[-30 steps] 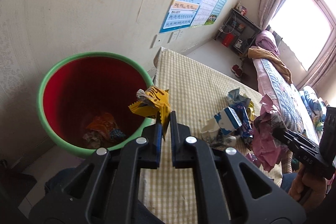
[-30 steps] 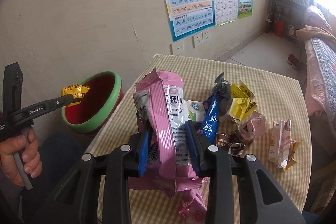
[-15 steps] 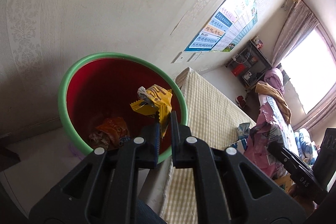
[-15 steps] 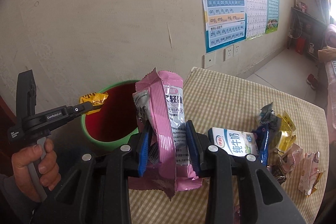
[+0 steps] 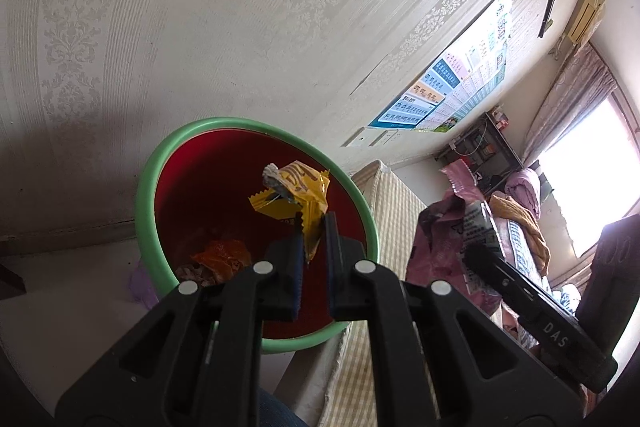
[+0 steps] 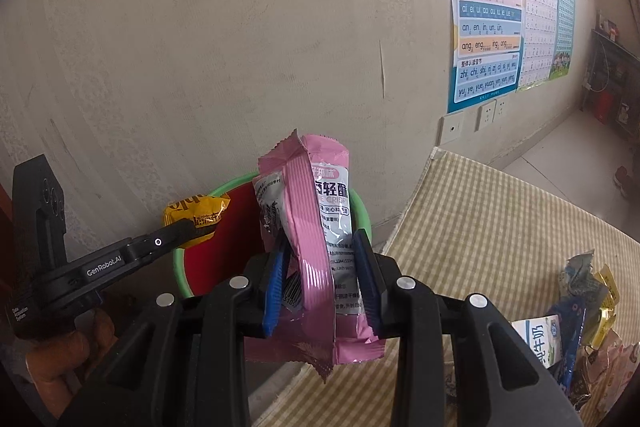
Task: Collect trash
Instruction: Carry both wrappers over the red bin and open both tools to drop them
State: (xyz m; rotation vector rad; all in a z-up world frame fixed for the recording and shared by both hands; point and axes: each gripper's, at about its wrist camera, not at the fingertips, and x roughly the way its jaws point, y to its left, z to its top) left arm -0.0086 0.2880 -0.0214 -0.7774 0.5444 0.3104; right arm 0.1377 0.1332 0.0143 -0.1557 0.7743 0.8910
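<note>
Patterned wallpaper backs the red bin (image 5: 256,227), already holding wrappers; left gripper (image 5: 312,227) clamps a yellow wrapper (image 5: 296,195) over it, right gripper (image 6: 320,255) grips a pink packet (image 6: 316,239) — more litter (image 6: 580,311) waits on the table (image 6: 492,227) at three o'clock.

Bin mouth open, wall close behind.
Red bin (image 5: 256,163) center frame: opening clear; wall (image 5: 200,27) blocks upper left, checked table (image 5: 392,195) edge touches at right.
</note>
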